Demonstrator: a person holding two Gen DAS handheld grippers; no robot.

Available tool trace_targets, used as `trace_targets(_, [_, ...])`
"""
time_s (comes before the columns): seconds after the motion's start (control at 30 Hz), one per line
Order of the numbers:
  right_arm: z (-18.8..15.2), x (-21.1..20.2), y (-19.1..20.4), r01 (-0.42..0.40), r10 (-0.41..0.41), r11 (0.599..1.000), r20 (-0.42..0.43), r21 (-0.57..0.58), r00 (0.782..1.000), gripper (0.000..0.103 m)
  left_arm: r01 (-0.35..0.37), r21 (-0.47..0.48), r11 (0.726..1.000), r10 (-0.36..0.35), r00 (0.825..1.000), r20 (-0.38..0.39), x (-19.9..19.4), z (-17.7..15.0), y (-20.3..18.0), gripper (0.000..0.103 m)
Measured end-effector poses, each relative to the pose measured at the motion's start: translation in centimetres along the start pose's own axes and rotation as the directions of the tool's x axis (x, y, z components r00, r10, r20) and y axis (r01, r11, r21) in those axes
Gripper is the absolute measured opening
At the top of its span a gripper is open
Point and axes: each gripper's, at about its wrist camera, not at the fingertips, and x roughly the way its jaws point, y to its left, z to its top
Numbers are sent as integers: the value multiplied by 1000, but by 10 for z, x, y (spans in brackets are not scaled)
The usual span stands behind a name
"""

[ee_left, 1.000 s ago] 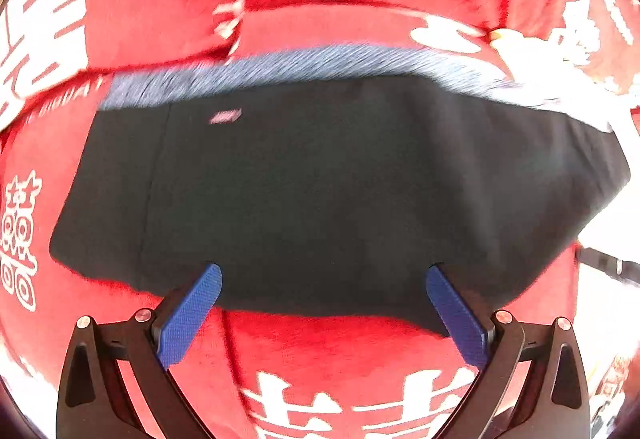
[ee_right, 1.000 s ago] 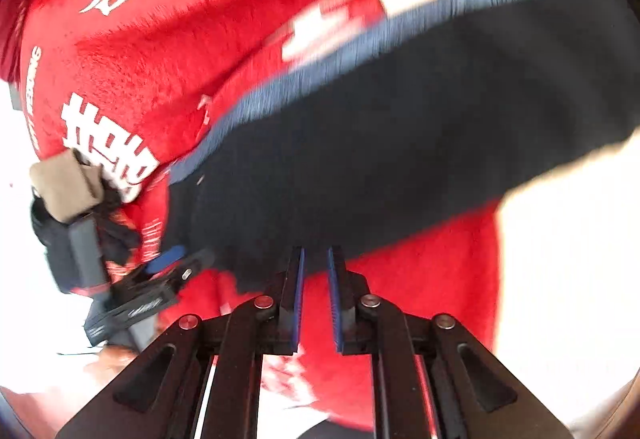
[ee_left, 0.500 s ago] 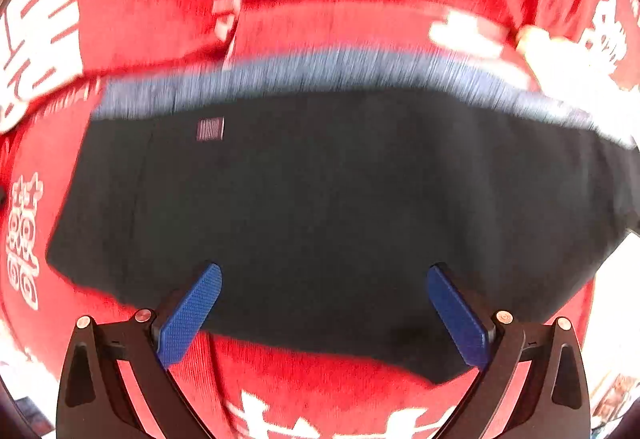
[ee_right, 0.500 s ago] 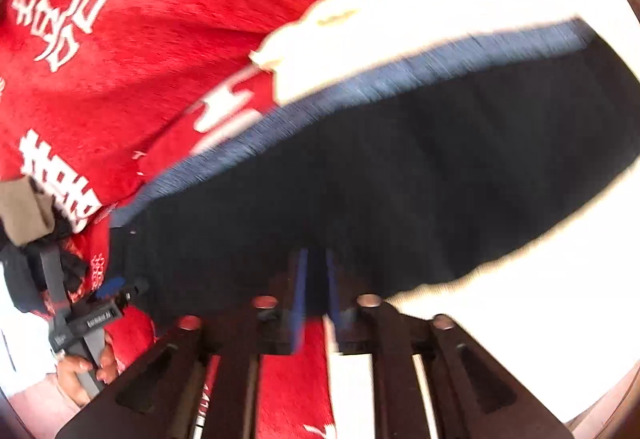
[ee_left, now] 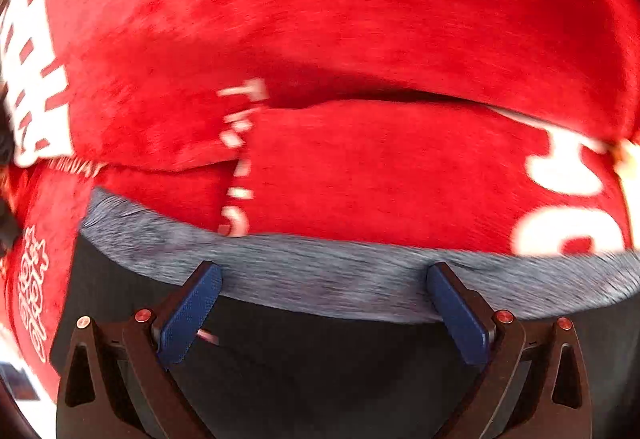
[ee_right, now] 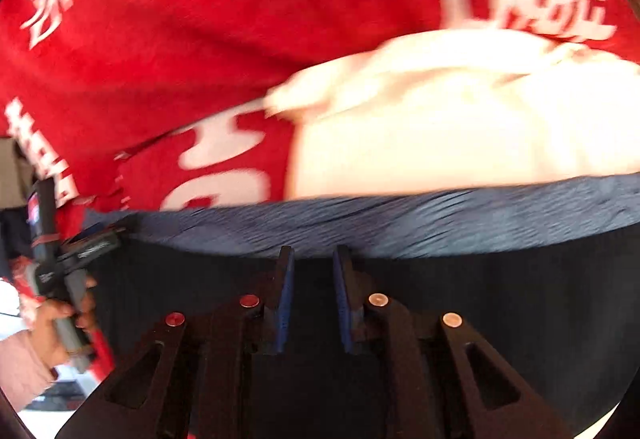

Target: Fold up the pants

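Under right gripper (ee_right: 314, 295), pants (ee_right: 480, 299) cut off

Black pants (ee_left: 320, 379) (grey waistband (ee_left: 320, 279))

white printed characters on red blanket (ee_left: 360, 39), blurred, unreadable

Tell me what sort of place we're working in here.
Probably a home, on a bed or sofa, though that's a guess. The dark pants with their grey waistband lie on a plush red blanket printed with white characters, and a cream cloth sits beyond. No furniture or walls show.
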Motion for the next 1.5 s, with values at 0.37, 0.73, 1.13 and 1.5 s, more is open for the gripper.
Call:
trace_targets(0.37, [-41,-75,-65,70,-70,975,-9,213,998,19,-107,10,994,107,994,-32,-20,-1,48,103])
trace_targets(0.73, [-110,-105,-103,93,-102,905,-1,414,995,19,133,278,951,-114,990,-84,-104,-89,-90,103])
trace_targets(1.13, [-104,-135,-228,-9,-114,716,130,698,985,42,202,261,944,-182,978,-101,-103,-126,-195,103])
trace_targets(1.5, [-118,-147,-277,-62,-96,677,171,733,981,26,168,266,949,-144,984,-106,-111,-129,-202,103])
